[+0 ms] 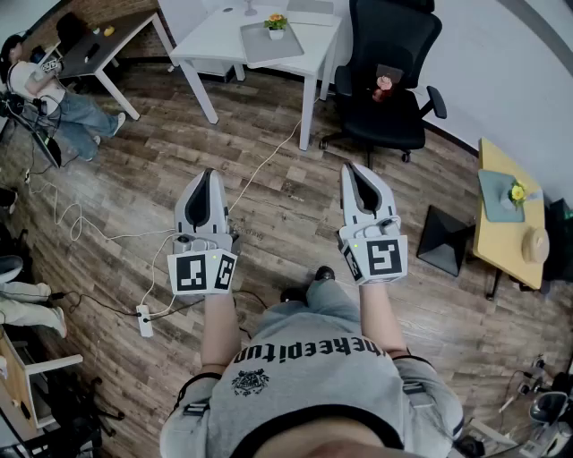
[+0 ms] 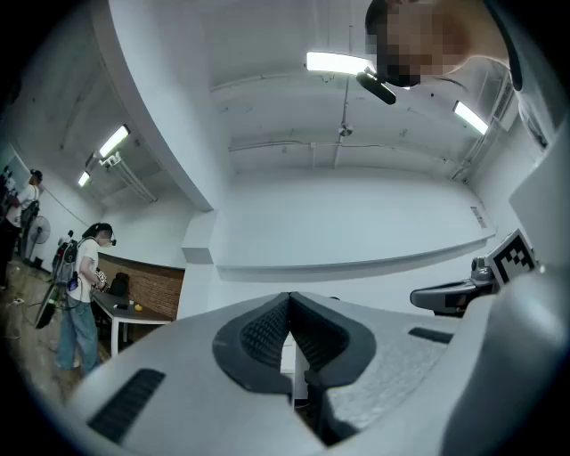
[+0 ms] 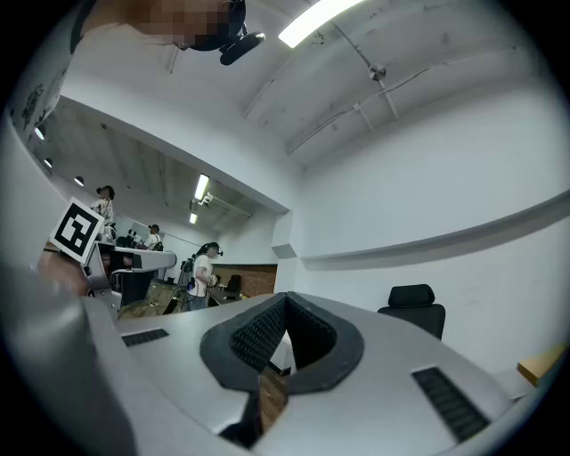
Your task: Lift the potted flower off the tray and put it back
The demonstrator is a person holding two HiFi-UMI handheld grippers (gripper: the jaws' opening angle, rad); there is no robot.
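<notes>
Potted flower (image 1: pixel 276 22) rests on its tray (image 1: pixel 267 45), well away; left gripper (image 1: pixel 208 175) and right gripper (image 1: pixel 352 170), jaws closed and empty, likely must approach first.

Head view steeply down at wood floor (image 1: pixel 269 170), gripper views tilted up, right one sharing black chair (image 1: pixel 394 36)

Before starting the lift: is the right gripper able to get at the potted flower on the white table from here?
Probably not yet. The right gripper is over floor, well short of the potted flower on the white table. The way looks free; stepping closer should do.
</notes>
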